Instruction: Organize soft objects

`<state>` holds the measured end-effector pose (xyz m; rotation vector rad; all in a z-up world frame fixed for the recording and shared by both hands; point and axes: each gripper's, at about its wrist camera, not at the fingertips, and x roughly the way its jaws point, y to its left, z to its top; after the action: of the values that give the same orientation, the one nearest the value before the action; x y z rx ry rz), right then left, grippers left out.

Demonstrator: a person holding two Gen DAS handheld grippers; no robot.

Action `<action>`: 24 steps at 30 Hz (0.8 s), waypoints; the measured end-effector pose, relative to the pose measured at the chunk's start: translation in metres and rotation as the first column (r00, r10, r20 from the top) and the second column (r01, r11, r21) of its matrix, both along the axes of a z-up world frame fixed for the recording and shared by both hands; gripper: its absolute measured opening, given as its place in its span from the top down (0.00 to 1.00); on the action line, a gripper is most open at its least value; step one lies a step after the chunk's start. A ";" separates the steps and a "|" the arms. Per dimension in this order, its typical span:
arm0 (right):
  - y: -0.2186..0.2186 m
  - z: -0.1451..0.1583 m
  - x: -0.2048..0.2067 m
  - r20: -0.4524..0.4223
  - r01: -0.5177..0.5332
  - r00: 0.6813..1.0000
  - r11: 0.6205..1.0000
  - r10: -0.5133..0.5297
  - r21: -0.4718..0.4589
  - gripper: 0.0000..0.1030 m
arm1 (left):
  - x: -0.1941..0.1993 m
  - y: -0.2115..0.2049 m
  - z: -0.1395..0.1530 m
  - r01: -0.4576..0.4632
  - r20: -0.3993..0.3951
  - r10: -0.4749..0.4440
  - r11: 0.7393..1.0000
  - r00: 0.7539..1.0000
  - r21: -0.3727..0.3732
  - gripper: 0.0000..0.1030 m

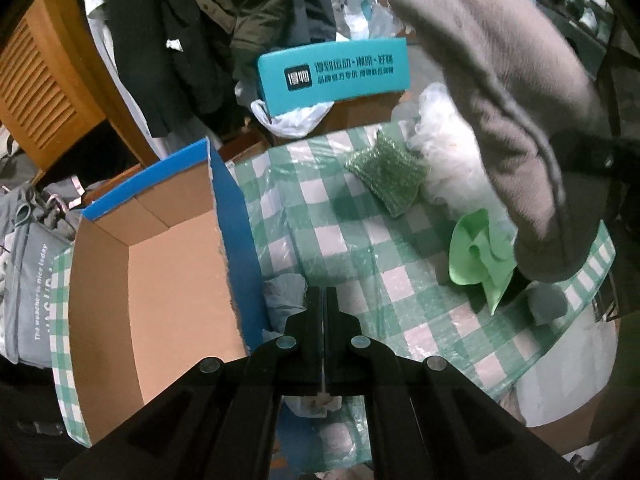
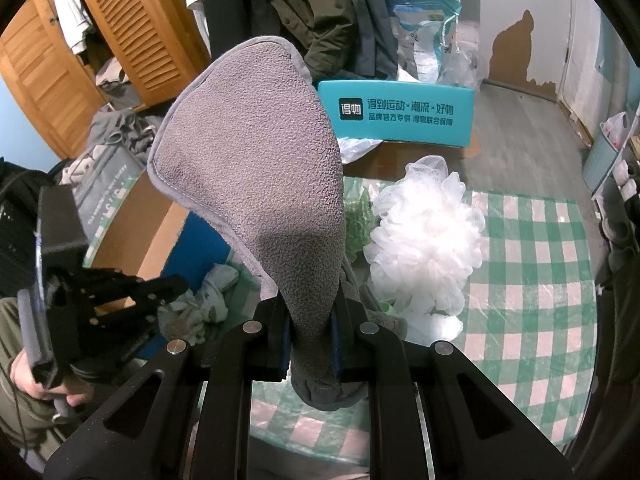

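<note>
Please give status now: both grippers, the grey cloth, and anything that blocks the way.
Right gripper shut on grey cloth, held up. Left gripper shut, empty, beside open cardboard box. Nothing blocks the box.

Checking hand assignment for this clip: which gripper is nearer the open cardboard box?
Left. The left gripper hangs shut just beside the cardboard box, by its blue wall. The right gripper, shut on the grey cloth, is farther over, near the white bath pouf.
</note>
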<state>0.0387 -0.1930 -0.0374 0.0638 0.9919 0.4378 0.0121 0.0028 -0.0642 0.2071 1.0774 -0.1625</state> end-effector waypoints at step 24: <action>0.114 0.027 0.008 0.018 -0.168 0.986 0.984 0.167 0.052 0.87 | -0.016 0.109 0.046 -0.215 0.096 0.219 0.975 0.971 -0.056 0.99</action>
<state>0.0465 -0.0791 -0.0107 0.0256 0.9755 0.6189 -0.0042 0.1120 -0.0184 0.0548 0.9860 0.0203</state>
